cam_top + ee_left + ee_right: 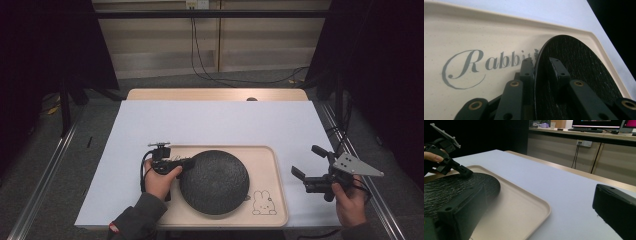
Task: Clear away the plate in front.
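White table (210, 122): left gripper (186, 162) pinches plate (215, 182) rim on tray (277, 185); lift level, slowly; right gripper (306, 162) spread, idle

White sheet (210, 122) over the wooden table (215, 94), black cables (200, 60) on grey floor, monitors (596, 123) on a far counter.

Overhead plus two close tray-level (280, 200) views
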The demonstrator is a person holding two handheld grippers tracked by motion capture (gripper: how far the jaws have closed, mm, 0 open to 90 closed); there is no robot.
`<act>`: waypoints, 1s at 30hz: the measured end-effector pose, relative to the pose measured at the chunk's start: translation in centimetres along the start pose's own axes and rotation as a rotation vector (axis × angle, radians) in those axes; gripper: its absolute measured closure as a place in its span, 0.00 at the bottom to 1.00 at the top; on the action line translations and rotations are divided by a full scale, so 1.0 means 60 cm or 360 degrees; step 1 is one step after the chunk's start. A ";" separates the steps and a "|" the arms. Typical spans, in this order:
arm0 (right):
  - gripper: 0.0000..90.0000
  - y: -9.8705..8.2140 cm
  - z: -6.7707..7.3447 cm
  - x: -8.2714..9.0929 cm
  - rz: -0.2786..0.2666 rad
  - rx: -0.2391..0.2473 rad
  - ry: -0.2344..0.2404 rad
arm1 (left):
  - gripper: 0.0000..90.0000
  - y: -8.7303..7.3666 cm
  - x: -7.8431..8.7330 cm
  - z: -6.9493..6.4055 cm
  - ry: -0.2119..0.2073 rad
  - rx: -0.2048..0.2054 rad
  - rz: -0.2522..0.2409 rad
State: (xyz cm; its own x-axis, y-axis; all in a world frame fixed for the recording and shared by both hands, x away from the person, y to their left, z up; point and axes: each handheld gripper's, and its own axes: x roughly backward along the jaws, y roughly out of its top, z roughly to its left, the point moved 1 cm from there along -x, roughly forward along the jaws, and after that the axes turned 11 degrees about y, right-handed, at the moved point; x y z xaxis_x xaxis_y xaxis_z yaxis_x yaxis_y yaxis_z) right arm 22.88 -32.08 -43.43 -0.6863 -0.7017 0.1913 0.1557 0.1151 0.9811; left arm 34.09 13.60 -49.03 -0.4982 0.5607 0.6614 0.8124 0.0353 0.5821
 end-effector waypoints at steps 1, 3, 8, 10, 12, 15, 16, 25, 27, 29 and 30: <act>0.00 0.000 0.000 0.000 0.0000 0.0001 -0.0002 | 0.83 0.000 0.000 0.000 -0.0005 0.0007 0.0002; 0.00 0.000 0.000 0.000 0.0002 -0.0001 0.0002 | 0.83 0.000 -0.001 0.002 -0.0010 0.0006 0.0013; 0.00 0.000 0.000 0.000 0.0005 0.0002 -0.0002 | 0.82 -0.001 -0.001 0.000 -0.0008 0.0010 0.0000; 0.00 0.000 0.000 0.000 0.0005 0.0003 -0.0001 | 0.81 0.000 -0.001 -0.001 0.0000 -0.0003 -0.0002; 0.00 0.000 0.000 0.001 0.0006 0.0004 -0.0002 | 0.78 0.000 -0.001 -0.003 -0.0007 -0.0019 -0.0007; 0.00 0.000 0.000 0.001 0.0009 0.0007 -0.0002 | 0.74 0.000 -0.001 -0.004 0.0003 -0.0046 -0.0020; 0.00 0.000 0.000 0.002 0.0011 0.0013 -0.0002 | 0.71 0.000 -0.001 -0.007 -0.0008 -0.0024 -0.0031; 0.00 0.000 0.000 0.001 0.0017 0.0019 -0.0009 | 0.48 0.011 0.021 -0.017 -0.0062 -0.0141 -0.0225; 0.00 0.000 0.000 0.000 0.0021 0.0017 -0.0013 | 0.43 0.014 0.027 -0.016 -0.0080 -0.0198 -0.0285; 0.00 0.000 0.000 0.000 0.0022 0.0026 -0.0009 | 0.42 0.015 0.030 -0.014 -0.0075 -0.0222 -0.0307; 0.00 0.000 0.000 0.001 0.0023 0.0026 -0.0008 | 0.40 0.016 0.030 -0.013 -0.0074 -0.0233 -0.0327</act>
State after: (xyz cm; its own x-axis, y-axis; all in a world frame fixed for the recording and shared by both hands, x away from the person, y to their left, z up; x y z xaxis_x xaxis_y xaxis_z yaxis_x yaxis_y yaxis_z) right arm 22.83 -32.10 -43.42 -0.6875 -0.6965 0.2055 0.1540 0.1368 0.9786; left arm 33.71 14.01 -46.91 -0.6309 0.5918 0.5017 0.6413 0.0338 0.7665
